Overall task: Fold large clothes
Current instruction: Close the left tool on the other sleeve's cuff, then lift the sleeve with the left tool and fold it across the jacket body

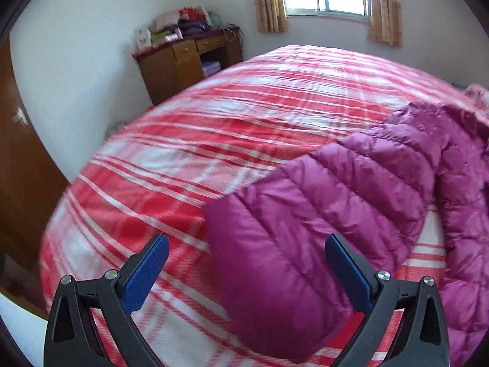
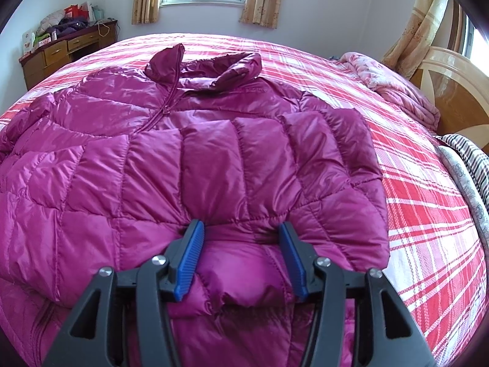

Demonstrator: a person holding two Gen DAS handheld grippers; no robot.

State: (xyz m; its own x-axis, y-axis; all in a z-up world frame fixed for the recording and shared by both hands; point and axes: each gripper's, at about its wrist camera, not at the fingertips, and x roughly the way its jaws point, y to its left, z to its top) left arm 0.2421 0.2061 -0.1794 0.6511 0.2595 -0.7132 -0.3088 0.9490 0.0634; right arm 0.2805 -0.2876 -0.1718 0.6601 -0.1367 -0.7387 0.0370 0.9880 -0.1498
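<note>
A magenta quilted puffer jacket (image 2: 152, 153) lies front up on the bed, collar toward the window. One sleeve (image 2: 275, 159) is folded across its chest. My right gripper (image 2: 240, 227) holds that sleeve's cuff (image 2: 244, 275); the puffy fabric bulges between the blue pads (image 2: 189, 257) and touches both. In the left wrist view the other sleeve (image 1: 321, 202) stretches out flat over the bedspread. My left gripper (image 1: 247, 238) hovers wide open over its cuff end (image 1: 259, 260), pads apart from the fabric.
A red-and-white plaid bedspread (image 2: 428, 214) covers the bed. A pink quilt (image 2: 394, 88) and striped bedding (image 2: 470, 165) lie by the headboard (image 2: 452, 91). A wooden desk (image 1: 183, 64) piled with items stands against the far wall, with a door (image 1: 21, 159) at left.
</note>
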